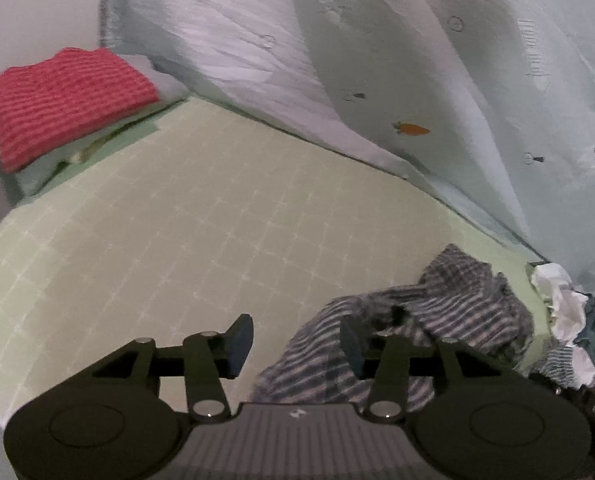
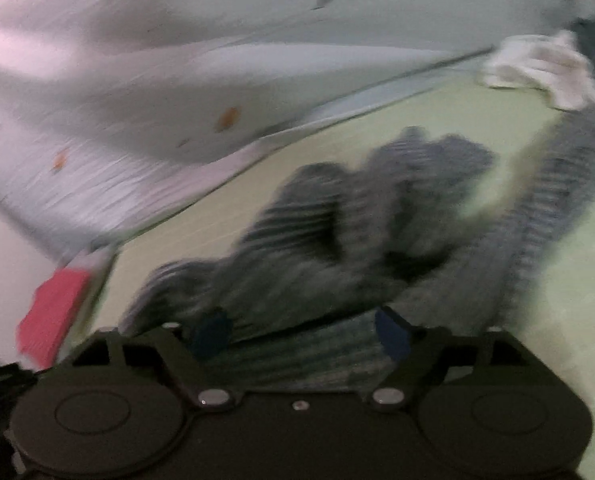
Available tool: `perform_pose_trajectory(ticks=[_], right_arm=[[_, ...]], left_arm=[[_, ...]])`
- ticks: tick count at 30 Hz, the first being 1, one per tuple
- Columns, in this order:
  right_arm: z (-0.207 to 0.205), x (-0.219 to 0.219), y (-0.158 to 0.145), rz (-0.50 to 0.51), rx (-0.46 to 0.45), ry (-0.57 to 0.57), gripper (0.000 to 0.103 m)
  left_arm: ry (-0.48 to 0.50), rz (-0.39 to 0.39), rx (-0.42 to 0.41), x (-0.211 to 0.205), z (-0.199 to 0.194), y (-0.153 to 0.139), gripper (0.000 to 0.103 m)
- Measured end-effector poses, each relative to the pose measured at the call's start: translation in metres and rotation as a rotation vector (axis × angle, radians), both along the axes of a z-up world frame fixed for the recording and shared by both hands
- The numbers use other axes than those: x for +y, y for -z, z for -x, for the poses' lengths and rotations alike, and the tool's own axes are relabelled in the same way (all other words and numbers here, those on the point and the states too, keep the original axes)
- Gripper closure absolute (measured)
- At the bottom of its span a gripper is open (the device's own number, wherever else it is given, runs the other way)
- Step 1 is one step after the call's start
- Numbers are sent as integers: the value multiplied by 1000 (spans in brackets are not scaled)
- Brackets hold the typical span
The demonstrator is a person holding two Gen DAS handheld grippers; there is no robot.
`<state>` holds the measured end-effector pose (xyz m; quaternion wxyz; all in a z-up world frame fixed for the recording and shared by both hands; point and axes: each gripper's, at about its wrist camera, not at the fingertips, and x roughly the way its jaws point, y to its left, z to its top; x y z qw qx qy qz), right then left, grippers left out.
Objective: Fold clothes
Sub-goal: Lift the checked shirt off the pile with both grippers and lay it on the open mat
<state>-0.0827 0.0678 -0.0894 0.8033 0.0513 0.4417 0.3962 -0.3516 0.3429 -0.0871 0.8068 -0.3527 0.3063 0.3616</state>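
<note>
Left gripper (image 1: 297, 344) jaws apart, right finger over edge of crumpled striped garment (image 1: 425, 320) on green mat (image 1: 177, 220). Right gripper (image 2: 301, 330) spread wide, same garment bunched between and ahead of fingers; view blurred.

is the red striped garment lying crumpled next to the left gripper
No, the red striped garment sits folded on a stack far from the left gripper.

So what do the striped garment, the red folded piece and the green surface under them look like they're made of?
Striped garment: thin, soft fabric, probably cotton jersey; it crumples into limp folds, matte grey-and-white stripes.
Red folded piece: thicker, seemingly knit or terry; ribbed pink-red bands, plump edges.
Green surface: looks like a smooth matte mat with a printed white grid, possibly plastic or rubber; lies flat without wrinkles. The material is uncertain.
</note>
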Motion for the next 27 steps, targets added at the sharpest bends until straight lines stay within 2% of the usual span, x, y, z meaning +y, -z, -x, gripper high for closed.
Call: perform_pose_trajectory(ticks=[2,4,10,19,24,25,27], right_arm=[[-14,-16,3,14,-3,71,7],[-26,-31,7,29,-3,140,3],[-68,-63,37,62,49,317,1],[-135,-60,88,86,67,400,1],[-166,-49,98,112,69,416,2],[-171,-48,99,119,64,408,2],[-184,-47,103,145,59,387,11]], left_arm=[[37,-5,-3,-2,-14,0,38],[87,-6,12,-5,-32,3,34],[210,5,94,-18,-81,18,30],[228,42,280,-16,-112,61,30],[232,74,342,-21,-132,85,30],[234,82,351,-23,-137,88,30],[239,96,367,-28,-148,95,30]])
